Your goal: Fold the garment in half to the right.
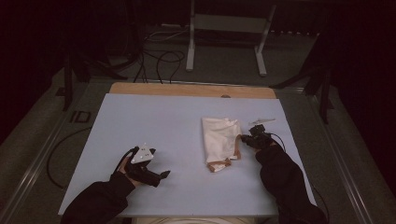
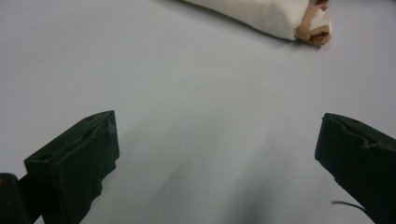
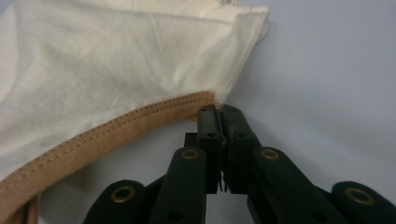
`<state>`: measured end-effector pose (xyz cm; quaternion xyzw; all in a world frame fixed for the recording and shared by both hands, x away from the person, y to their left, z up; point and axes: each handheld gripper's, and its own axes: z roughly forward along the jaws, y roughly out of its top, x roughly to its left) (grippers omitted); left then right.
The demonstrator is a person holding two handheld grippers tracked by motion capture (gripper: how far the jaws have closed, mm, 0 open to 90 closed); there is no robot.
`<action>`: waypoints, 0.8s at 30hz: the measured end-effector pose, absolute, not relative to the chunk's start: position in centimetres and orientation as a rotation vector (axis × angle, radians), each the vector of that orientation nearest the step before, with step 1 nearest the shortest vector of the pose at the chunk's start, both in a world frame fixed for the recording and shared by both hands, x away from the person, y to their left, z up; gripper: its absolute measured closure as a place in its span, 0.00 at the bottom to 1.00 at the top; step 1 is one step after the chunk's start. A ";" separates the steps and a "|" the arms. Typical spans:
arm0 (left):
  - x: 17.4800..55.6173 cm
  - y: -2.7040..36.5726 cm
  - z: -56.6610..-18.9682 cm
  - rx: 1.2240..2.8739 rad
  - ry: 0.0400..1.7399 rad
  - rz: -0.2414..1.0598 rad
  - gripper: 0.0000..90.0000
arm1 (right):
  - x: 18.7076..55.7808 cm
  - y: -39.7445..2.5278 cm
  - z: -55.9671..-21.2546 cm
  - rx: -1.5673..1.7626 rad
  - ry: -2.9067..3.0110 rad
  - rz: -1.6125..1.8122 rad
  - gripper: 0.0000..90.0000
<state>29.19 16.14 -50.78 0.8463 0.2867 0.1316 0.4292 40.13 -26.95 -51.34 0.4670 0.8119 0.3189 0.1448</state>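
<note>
Gripping the tan-trimmed edge of the cream cloth bag [image 3: 116, 65], right gripper [image 3: 223, 112] jaws pinched tight; bag contents indiscernible. Left gripper [image 2: 217, 154] spread wide, empty, bag well ahead.

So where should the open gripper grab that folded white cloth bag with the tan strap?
Probably the near end of the folded cream cloth bag, where the tan strap bunches up. The open left gripper could come in low from the bag's left side; that raised lump gives its fingers something to pinch, while the rest lies flat.
</note>
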 end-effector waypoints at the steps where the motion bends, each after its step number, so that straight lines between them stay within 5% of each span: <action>1: 29.2 16.2 -50.8 2.112 0.716 0.328 0.00 | 40.1 -26.9 -51.5 1.346 2.343 0.916 0.97; 8: 29.3 16.3 -50.8 2.102 0.725 0.335 0.00 | 40.1 -26.9 -51.5 1.337 2.356 0.913 0.91; 24: 29.4 16.5 -51.0 2.085 0.707 0.335 0.01 | 43.8 -26.3 -45.8 1.262 2.326 1.074 0.22</action>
